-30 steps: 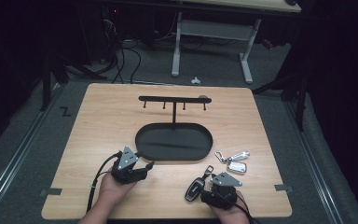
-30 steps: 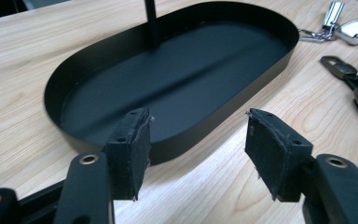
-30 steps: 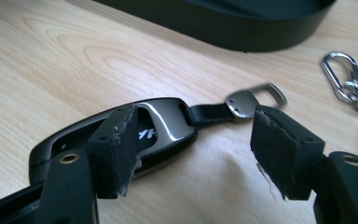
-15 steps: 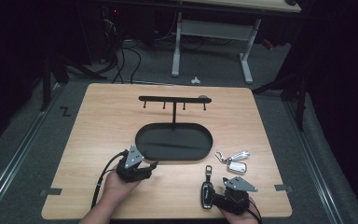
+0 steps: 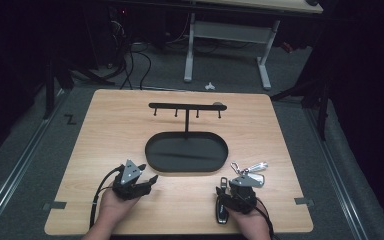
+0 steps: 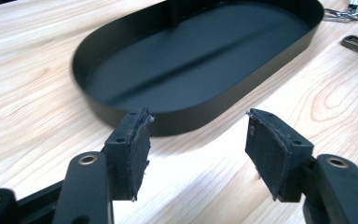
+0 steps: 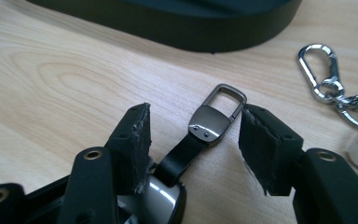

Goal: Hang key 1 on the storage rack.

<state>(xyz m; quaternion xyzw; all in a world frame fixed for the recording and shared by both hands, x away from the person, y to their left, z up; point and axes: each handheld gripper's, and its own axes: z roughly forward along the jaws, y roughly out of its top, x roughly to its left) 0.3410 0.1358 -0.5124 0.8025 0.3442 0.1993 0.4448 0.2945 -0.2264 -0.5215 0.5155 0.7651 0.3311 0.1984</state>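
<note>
One wooden worktop [image 5: 105, 135]; one black oval tray [image 5: 186, 152] at its middle, carrying one T-shaped rack [image 5: 186, 106] with four small hooks; two grippers, the left gripper [image 5: 147, 181] near left, the right gripper [image 5: 223, 190] near right; one black car key fob [image 5: 222, 207] with one strap; one silver key bunch [image 5: 250, 168] with one carabiner [image 7: 318, 70].

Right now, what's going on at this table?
A person holds a two-jaw gripper in each hand at a wooden table. The right gripper is open, its jaws on either side of a black car key fob with a strap and metal loop, not yet gripped. The left gripper is open and empty, pointing at the black oval tray of a key rack. A silver keyring with a carabiner lies to the right.
</note>
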